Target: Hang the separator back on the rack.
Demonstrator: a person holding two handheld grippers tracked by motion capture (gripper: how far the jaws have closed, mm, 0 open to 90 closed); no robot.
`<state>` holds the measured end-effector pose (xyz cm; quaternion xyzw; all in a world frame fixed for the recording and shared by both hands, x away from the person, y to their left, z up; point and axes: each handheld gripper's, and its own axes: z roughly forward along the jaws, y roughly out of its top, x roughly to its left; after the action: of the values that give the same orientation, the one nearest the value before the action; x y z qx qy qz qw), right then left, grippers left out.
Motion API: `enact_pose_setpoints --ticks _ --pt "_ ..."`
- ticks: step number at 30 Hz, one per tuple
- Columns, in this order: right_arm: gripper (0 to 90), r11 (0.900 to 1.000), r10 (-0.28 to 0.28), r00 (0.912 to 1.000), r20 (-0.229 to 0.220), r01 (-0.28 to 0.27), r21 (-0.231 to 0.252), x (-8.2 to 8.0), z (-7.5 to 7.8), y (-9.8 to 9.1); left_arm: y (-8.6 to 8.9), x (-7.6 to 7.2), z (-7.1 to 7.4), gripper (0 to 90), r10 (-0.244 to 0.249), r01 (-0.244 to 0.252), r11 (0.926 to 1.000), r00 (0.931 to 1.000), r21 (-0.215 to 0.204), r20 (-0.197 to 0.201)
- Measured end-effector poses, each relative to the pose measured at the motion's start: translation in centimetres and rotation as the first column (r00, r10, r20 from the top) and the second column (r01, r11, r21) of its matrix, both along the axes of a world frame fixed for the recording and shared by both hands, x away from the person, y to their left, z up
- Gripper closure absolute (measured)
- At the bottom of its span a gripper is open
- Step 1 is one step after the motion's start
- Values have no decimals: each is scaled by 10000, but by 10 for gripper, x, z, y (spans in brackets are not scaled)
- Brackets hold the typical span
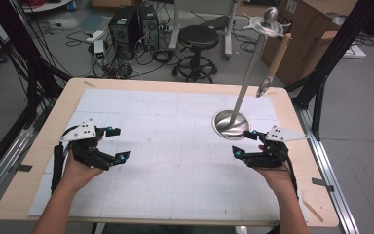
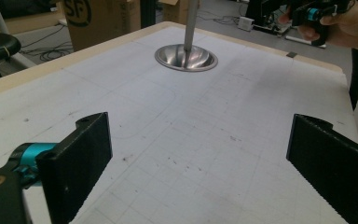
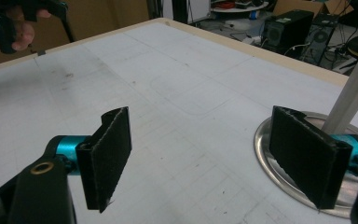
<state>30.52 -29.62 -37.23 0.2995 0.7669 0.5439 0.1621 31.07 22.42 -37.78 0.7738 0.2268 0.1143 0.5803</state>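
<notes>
Looking down from the high view, I have both grippers low over the white gridded mat (image 1: 175, 161) that covers the wooden table (image 1: 44, 161), one at each side, with nothing between the jaws of either. My left gripper (image 1: 118, 144) sits near the left edge of the mat, its jaws spread wide and pointing toward the middle; in the left gripper view the same gripper (image 2: 200, 158) shows its two black pads far apart with only bare, scuffed mat between them. My right gripper (image 1: 243, 143) is released too, its jaws wide apart and empty; in the right gripper view its own gripper (image 3: 214, 154) frames plain mat, and the right-hand pad overlaps the rim of the metal stand base (image 3: 265, 144) in the picture, though I cannot tell whether it touches it. That stand is the thing nearest my right hand: its round, dished steel base (image 1: 231, 124) rests on the mat right of centre, just beyond the right gripper's tips, and a slim metal pole (image 1: 251, 73) rises from it, leaning away toward the far right. At the top of the pole sits a hooked metal head (image 1: 268, 20), and from it hangs a wooden-handled utensil (image 1: 274, 63), its metal end down and clear of the table. In the left gripper view the base (image 2: 186, 58) lies well ahead of the left jaws, toward the far edge.
</notes>
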Motion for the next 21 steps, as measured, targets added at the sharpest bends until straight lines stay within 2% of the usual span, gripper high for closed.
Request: enact_pose_setpoints --ticks 7,21 --pt "172 9998 15 10000 43 -16 199 -1 1 1 -2 1 -3 72 -76 76 10000 10000 46 -51" --pt "166 9999 -37 9999 -100 38 120 0 -2 1 -1 2 -7 72 7 -7 10000 9999 -3 -140"
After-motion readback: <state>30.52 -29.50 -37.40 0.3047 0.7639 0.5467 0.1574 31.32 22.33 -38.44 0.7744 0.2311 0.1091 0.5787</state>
